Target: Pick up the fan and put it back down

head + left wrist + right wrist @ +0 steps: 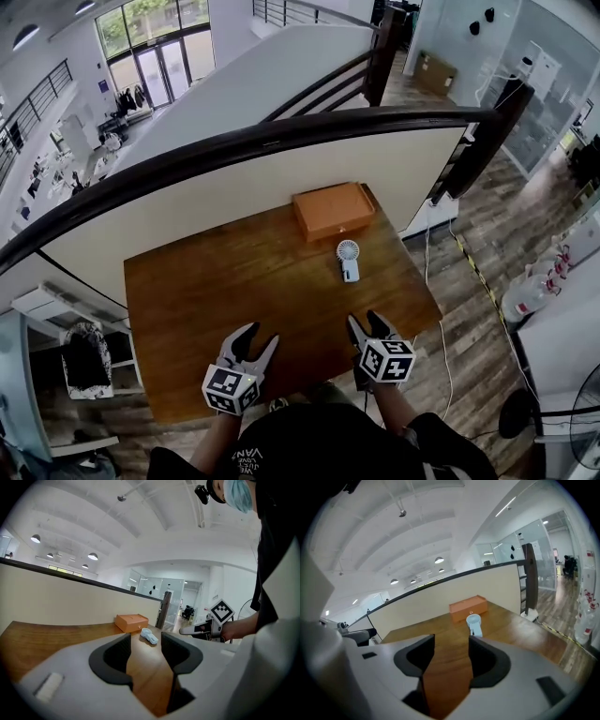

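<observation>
A small white hand fan (348, 258) lies flat on the wooden table (216, 300), just in front of an orange box (333, 210). My right gripper (369, 323) hovers over the table's near edge, open and empty, pointing toward the fan (474, 623), which lies well ahead of its jaws. My left gripper (257, 337) is also open with nothing between its jaws, over the near left part of the table. From the left gripper view the fan (149, 635) lies far ahead to the right, and the right gripper (185, 631) shows at the right.
A curved white wall with a dark rail (281, 131) borders the table's far side. The orange box (468, 608) stands right behind the fan. A cable (441, 319) runs on the floor to the right of the table.
</observation>
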The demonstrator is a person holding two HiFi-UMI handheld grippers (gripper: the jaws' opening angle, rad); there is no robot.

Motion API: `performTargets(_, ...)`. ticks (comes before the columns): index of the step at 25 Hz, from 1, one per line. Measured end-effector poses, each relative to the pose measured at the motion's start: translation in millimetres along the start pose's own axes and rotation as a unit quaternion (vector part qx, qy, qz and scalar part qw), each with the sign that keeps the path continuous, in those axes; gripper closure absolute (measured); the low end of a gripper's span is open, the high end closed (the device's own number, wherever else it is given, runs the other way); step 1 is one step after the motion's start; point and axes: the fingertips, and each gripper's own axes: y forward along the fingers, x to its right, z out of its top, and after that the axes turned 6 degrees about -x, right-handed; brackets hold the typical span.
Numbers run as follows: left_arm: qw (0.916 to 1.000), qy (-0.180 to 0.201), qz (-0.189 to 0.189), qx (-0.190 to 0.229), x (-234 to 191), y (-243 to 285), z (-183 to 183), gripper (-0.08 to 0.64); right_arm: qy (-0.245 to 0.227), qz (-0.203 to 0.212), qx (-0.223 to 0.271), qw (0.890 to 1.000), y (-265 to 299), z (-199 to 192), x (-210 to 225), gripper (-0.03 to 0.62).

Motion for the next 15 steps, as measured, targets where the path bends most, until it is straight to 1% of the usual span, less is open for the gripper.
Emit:
performTargets(7,0.9994,-0.013,0.033,0.001,-7,41,10,0.373,-0.019,0.007,-0.039,0.999,53,20,41,0.387)
performTargets(15,0.9951,-0.037,0.091,0.001,-10,68,6,0.373,-0.067,0.009,-0.097,0.993,118,29,79,0.387)
